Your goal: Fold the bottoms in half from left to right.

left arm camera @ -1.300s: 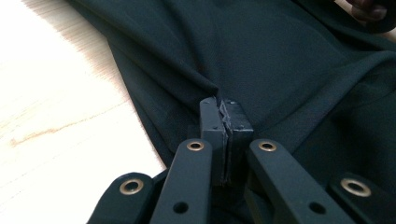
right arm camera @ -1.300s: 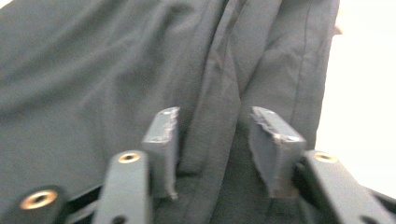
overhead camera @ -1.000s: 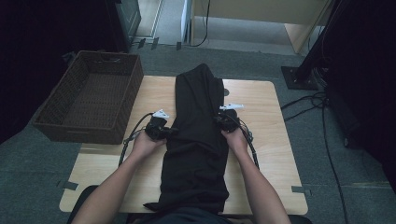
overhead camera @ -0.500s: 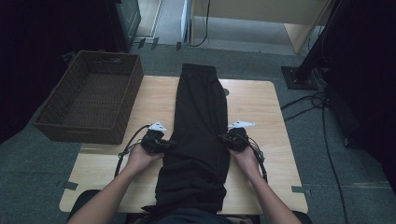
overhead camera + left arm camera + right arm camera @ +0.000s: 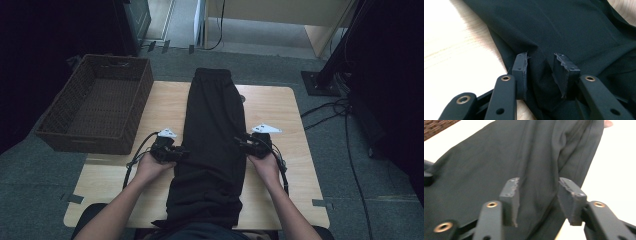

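Left gripper (image 5: 540, 68): jaws apart, having just been opening, with a ridge of the black trousers (image 5: 215, 145) standing between the pads, the fabric no longer pinched. Right gripper (image 5: 537, 195): jaws likewise apart and just opened, straddling the opposite edge of the garment. The trousers lie lengthwise down the middle of the tabletop (image 5: 280, 115), waistband at the far end, lower end hanging over the near edge. A brown wicker basket (image 5: 95, 107) stands at the tabletop's left side, well apart from the garment.
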### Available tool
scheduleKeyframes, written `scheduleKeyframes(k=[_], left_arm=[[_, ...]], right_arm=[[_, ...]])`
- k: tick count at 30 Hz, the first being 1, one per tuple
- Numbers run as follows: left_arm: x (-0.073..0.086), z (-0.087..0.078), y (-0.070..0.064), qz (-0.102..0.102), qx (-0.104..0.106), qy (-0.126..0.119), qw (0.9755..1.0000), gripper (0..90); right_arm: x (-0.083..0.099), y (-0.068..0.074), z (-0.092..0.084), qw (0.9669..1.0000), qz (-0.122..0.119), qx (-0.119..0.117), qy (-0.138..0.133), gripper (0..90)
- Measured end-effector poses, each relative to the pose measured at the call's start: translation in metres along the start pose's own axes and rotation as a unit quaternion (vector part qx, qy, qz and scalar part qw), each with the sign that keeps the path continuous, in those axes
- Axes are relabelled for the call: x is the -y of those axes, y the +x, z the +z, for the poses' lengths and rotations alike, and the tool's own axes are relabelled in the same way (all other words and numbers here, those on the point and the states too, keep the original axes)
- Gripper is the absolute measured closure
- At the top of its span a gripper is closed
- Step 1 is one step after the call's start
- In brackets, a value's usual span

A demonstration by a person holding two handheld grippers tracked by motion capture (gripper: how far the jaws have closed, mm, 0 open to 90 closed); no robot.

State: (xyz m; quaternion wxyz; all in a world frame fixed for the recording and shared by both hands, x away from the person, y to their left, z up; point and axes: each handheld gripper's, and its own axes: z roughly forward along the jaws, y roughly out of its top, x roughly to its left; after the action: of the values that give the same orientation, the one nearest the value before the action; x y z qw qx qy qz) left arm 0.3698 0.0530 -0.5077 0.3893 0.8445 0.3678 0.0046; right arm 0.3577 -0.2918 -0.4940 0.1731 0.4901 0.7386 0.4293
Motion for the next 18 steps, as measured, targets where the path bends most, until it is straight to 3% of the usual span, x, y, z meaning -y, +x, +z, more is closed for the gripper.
scheduleKeyframes(k=[8, 13, 16, 18], left_arm=[[0.0, 0.002, 0.0, 0.005, -0.001, -0.004, 1.0, 62.0], [-0.001, 0.002, -0.001, 0.006, -0.004, -0.004, 1.0, 61.0], [-0.003, 0.001, 0.0, 0.003, -0.003, -0.007, 1.0, 57.7], [-0.005, 0.0, 0.002, 0.002, -0.003, -0.009, 1.0, 56.3]], right_arm=[[-0.014, -0.009, 0.046, 0.9998, 0.01, 0.002, 0.018, 42.4], [-0.018, -0.007, 0.069, 0.9988, -0.009, 0.026, 0.041, 41.3], [-0.019, -0.005, 0.072, 0.9984, -0.016, 0.038, 0.039, 44.1], [-0.018, -0.003, 0.073, 0.9971, -0.041, 0.053, 0.039, 48.9]])
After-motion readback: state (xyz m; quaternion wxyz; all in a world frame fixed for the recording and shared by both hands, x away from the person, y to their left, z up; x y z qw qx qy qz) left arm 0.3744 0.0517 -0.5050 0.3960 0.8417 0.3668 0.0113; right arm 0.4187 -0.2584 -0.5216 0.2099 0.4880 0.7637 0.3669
